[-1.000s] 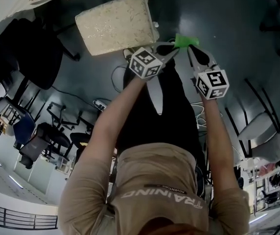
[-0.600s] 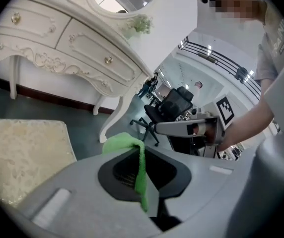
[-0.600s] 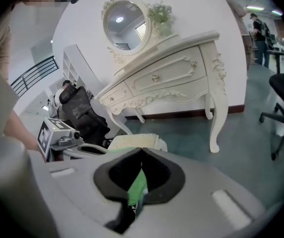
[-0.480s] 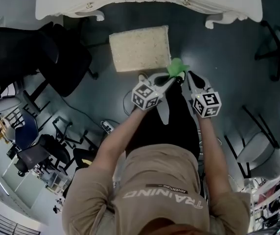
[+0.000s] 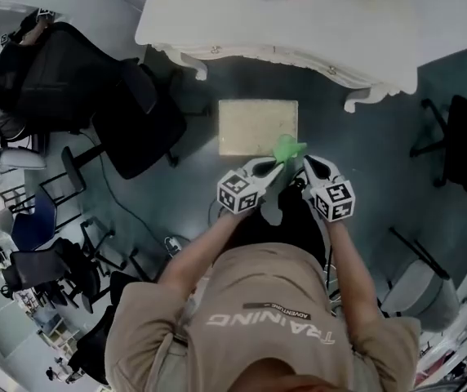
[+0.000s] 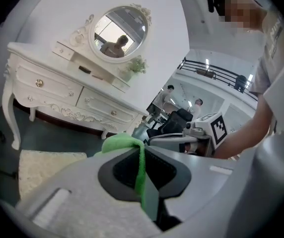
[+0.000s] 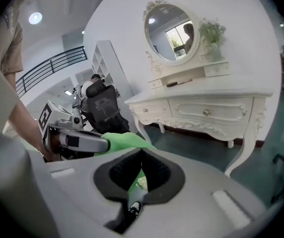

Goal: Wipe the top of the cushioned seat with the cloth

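One green cloth [image 5: 286, 148] hangs above the near right corner of the single cushioned seat [image 5: 254, 125]. Both the left gripper [image 5: 273, 170] and the right gripper [image 5: 305, 166] are pinched together on it. The seat's far edge lies near the white dressing table [image 5: 299, 31], and a black office chair [image 5: 135, 121] stands just to its left. Dark floor [image 5: 356, 162] lies to its right.

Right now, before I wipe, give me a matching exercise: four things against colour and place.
1 cloth; 2 cushioned seat; 3 dressing table; 4 office chair.
A black, left of the seat in the head view. B green, pinched by left gripper and right gripper. C cream, in front of the table. D white, beyond the seat.
Pairs: 1-B, 2-C, 3-D, 4-A.
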`<state>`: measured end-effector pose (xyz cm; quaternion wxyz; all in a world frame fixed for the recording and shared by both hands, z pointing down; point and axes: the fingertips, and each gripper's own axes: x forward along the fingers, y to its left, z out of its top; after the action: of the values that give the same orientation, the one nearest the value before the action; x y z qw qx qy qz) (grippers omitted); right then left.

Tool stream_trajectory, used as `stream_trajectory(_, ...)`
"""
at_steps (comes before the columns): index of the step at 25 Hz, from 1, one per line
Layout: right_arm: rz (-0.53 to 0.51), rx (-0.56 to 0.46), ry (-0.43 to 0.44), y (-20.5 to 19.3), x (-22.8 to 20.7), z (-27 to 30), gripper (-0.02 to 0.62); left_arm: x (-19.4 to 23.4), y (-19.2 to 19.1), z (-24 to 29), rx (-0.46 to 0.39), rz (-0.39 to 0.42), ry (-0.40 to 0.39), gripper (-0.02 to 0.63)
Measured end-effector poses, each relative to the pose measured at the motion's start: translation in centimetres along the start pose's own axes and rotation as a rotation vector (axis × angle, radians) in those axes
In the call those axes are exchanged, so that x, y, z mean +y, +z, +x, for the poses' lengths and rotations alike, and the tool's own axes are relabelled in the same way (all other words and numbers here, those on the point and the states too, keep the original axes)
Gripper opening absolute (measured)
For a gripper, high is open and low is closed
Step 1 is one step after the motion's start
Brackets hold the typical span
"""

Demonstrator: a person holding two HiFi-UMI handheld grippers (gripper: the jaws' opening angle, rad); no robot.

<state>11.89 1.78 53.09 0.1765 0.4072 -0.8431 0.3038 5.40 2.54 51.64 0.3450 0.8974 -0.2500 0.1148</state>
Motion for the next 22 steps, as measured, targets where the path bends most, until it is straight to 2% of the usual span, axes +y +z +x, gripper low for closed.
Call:
stream_trajectory(6, -0.018, -0.075, -0.027, 5.0, 5.7, -1.5, 0.005, -1.3, 5.0, -6.3, -0.108, 0.009, 0.045, 0.025)
stream_trajectory(12, -0.058, -0.130, -0.040, 8.7, 11.0, -2.8, 0.005, -1.8, 8.3, -12.3, -0.147, 0.113, 0.120, 0.025)
stream_trajectory(18, -0.124, -0.178, -0.065, 12.4, 15.5, -2.9, 0.004, -1.9, 11.6, -17.6, -0.154, 0.234, 0.155, 0.025)
stream_trajectory(22, -0.103, -0.258, -0.068, 15.1, 18.3, -3.1, 0.005, -1.5, 13.8, -20.8, -0.190, 0.288, 0.169, 0.025)
